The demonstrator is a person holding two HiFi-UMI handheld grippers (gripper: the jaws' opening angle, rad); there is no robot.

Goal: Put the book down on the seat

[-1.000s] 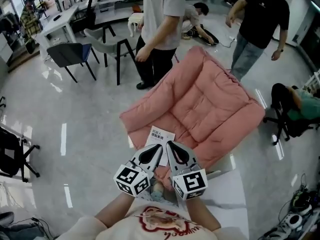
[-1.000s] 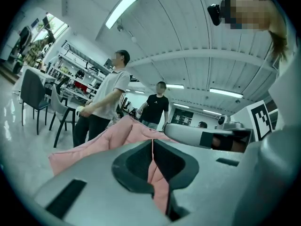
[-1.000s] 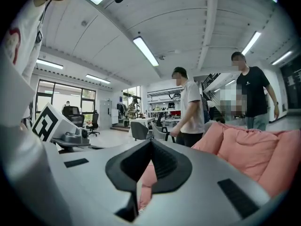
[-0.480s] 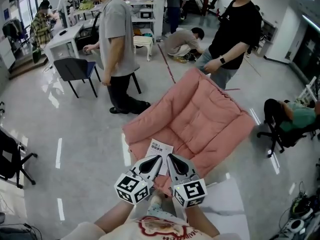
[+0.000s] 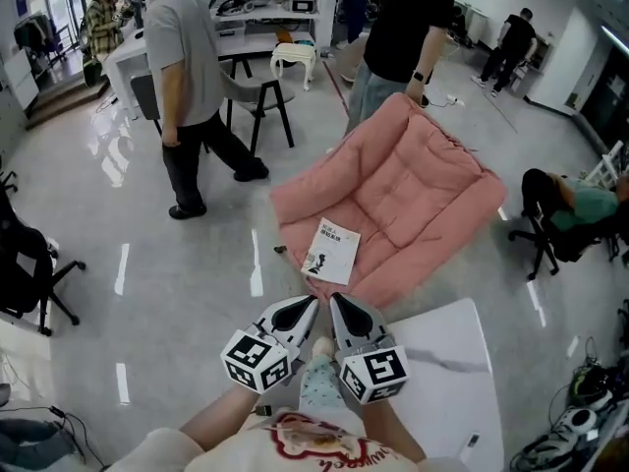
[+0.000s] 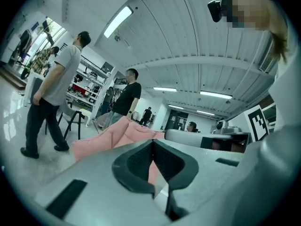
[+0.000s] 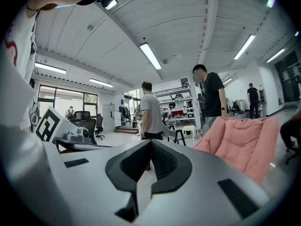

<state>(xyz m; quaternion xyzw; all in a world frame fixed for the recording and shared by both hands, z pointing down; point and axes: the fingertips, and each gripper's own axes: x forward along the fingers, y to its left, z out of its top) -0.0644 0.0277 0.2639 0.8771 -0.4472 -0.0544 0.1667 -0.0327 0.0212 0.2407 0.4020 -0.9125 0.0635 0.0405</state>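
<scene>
A white book (image 5: 333,251) lies flat on the front left part of the pink cushioned seat (image 5: 413,190). Both grippers hover side by side near my body, well short of the seat. My left gripper (image 5: 310,302) is shut with nothing in it, its tip aimed at the seat (image 6: 123,133). My right gripper (image 5: 336,301) is shut and empty too; the seat (image 7: 244,142) shows at the right of its view. Neither gripper touches the book.
Two people stand behind the seat, one in grey (image 5: 182,77), one in black (image 5: 398,28). A white table (image 5: 447,362) sits at my right. A person on an office chair (image 5: 570,214) is at far right; a dark chair (image 5: 29,273) at left.
The view has pulled back: the book, which lay just beyond the fingertips, is now well clear of them on the seat. Both grippers drew toward my body. The standing people walked left.
</scene>
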